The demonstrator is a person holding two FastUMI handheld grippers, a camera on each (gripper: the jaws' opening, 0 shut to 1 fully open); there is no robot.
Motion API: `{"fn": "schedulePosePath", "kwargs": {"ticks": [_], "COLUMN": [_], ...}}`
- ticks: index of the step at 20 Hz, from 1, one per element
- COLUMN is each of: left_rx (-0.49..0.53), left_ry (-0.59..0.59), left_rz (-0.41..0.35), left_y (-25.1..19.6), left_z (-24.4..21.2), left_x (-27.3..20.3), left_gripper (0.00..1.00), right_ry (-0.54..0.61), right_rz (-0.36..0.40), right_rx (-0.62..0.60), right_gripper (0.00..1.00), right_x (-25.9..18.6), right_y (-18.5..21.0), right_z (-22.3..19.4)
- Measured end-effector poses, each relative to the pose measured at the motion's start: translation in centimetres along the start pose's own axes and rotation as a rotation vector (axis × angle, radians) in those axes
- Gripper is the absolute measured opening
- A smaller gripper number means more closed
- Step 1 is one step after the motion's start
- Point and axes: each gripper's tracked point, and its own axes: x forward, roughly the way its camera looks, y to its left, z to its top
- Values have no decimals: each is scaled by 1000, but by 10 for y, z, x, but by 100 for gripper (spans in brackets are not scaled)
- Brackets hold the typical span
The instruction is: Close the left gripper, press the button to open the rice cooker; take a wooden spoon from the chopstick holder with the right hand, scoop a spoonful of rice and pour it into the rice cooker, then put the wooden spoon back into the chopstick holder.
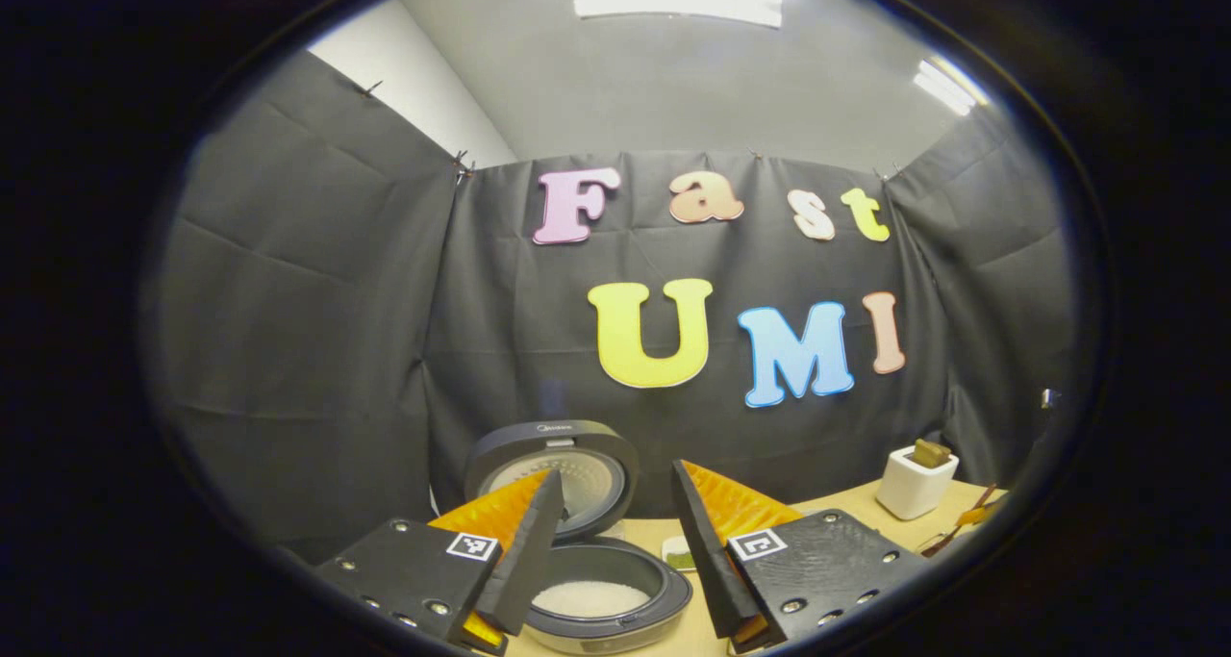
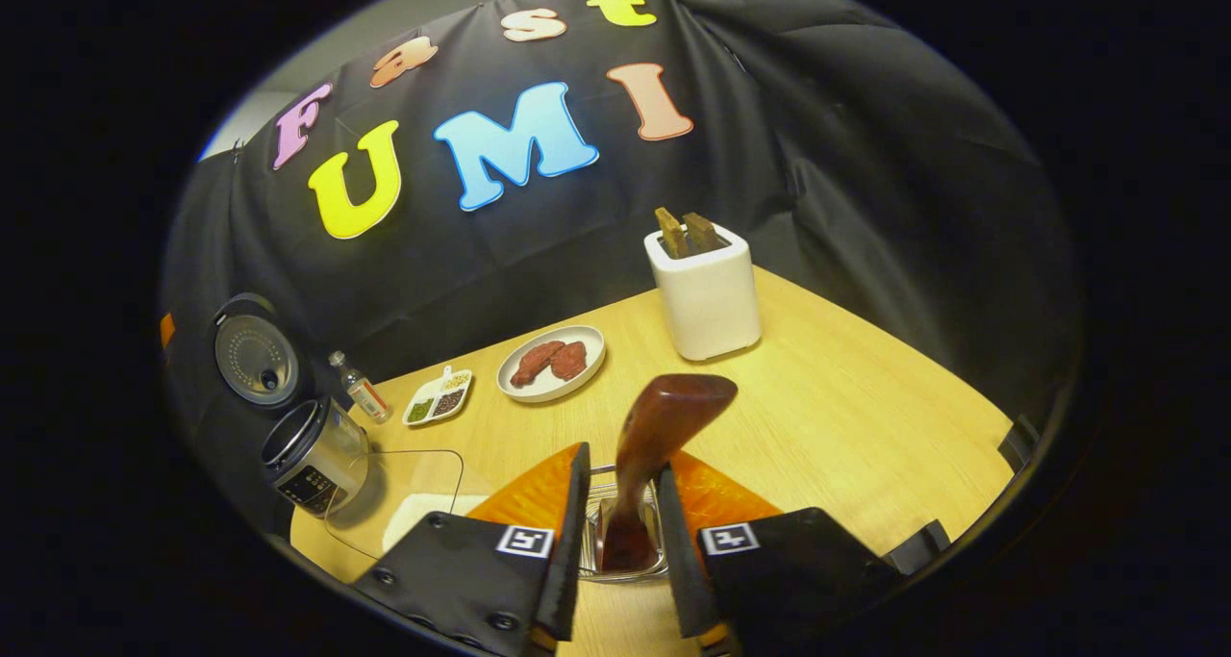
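Right fingers (image 2: 620,542) pinching wooden spoon (image 2: 654,445) over chopstick holder (image 2: 589,542), left fingers (image 1: 615,561) spread above rice cooker (image 1: 601,599)

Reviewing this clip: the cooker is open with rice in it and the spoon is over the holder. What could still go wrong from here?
1. The right hand-held gripper flanks the wooden spoon, which stands tilted in the wire chopstick holder; released off-centre, it might tip or drag the light holder.
2. The rice cooker sits open just past the open left hand-held gripper; a careless move could bump its raised lid.
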Motion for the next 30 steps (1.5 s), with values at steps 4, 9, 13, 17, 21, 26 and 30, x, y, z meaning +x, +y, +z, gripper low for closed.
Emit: {"fn": "schedulePosePath", "kwargs": {"ticks": [4,9,13,17,21,26,30], "left_rx": [-4,8,-16,16,-1,15,38], "left_ry": [2,1,15,27,22,17,42], "left_rz": [-12,-27,-27,-3,6,11,32], "left_y": [-4,0,11,36,60,80,91], "left_z": [-1,10,18,18,17,7,-18], "left_x": [11,40,72,113,156,211,238], "left_gripper": [70,70,70,70,70,71,70], "right_ry": [-62,-193,-278,-314,-311,-303,-312], "right_rz": [-57,-129,-146,-153,-164,-181,-191], "right_rx": [-40,-107,-148,-170,-178,-190,-206], "right_gripper": [100,98,98,98,98,98,98], "right_x": [-18,-55,-78,-86,-87,-86,-86], "right_y": [-16,-22,-9,7,21,35,44], "right_z": [21,61,88,94,85,74,73]}}
